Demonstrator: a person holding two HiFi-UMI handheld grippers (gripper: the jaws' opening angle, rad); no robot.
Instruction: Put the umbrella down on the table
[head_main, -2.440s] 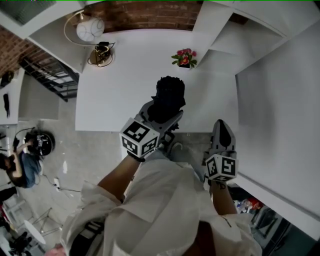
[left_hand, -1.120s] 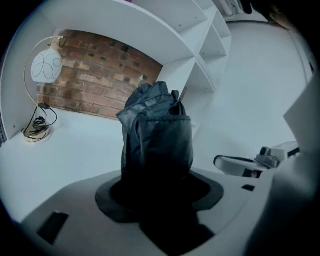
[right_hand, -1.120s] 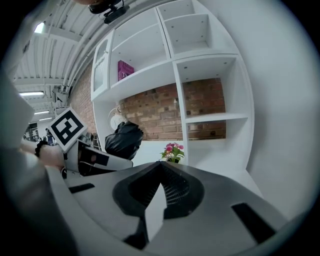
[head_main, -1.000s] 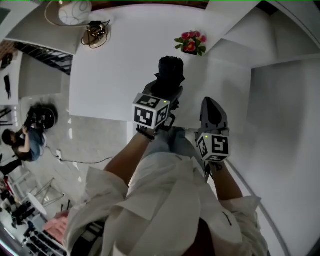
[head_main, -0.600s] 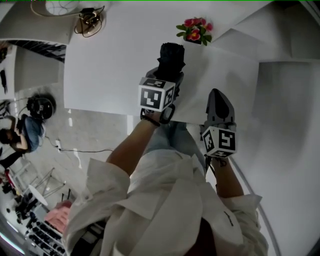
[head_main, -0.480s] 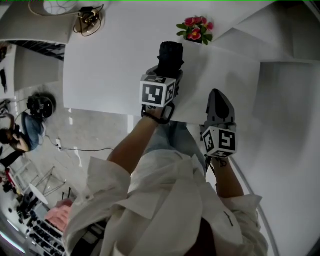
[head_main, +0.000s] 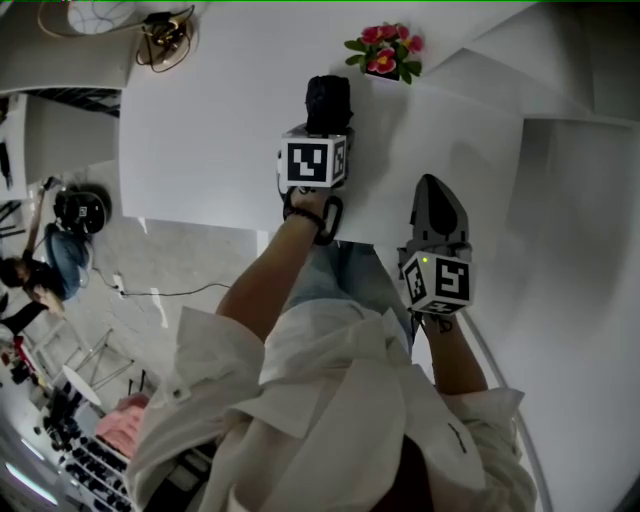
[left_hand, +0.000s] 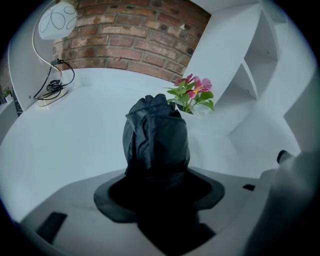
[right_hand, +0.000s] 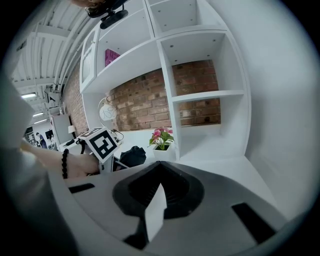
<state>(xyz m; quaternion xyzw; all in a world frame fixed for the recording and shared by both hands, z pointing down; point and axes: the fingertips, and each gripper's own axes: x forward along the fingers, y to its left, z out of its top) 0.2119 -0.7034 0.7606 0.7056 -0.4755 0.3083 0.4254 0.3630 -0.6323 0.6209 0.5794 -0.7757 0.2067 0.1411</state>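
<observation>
A folded black umbrella (head_main: 328, 100) sticks out from my left gripper (head_main: 322, 135), over the white table (head_main: 200, 120) and just short of the flower pot. In the left gripper view the umbrella (left_hand: 156, 140) fills the space between the jaws of that gripper (left_hand: 157, 200); they press on it while opening slightly. Whether its far end touches the tabletop I cannot tell. My right gripper (head_main: 433, 190) hangs near the table's front right edge, shut with nothing in it. The right gripper view shows its tips (right_hand: 155, 200) together and the umbrella (right_hand: 132, 155) to the left.
A small pot of pink flowers (head_main: 382, 52) stands at the back of the table, right of the umbrella. A lamp base with cable (head_main: 160, 30) sits at the back left corner. White shelves (right_hand: 200, 100) rise on the right. A person (head_main: 35, 270) sits on the floor at left.
My left gripper has carried the umbrella forward and down over the table, tilting it more steeply. The right gripper has sunk a little.
</observation>
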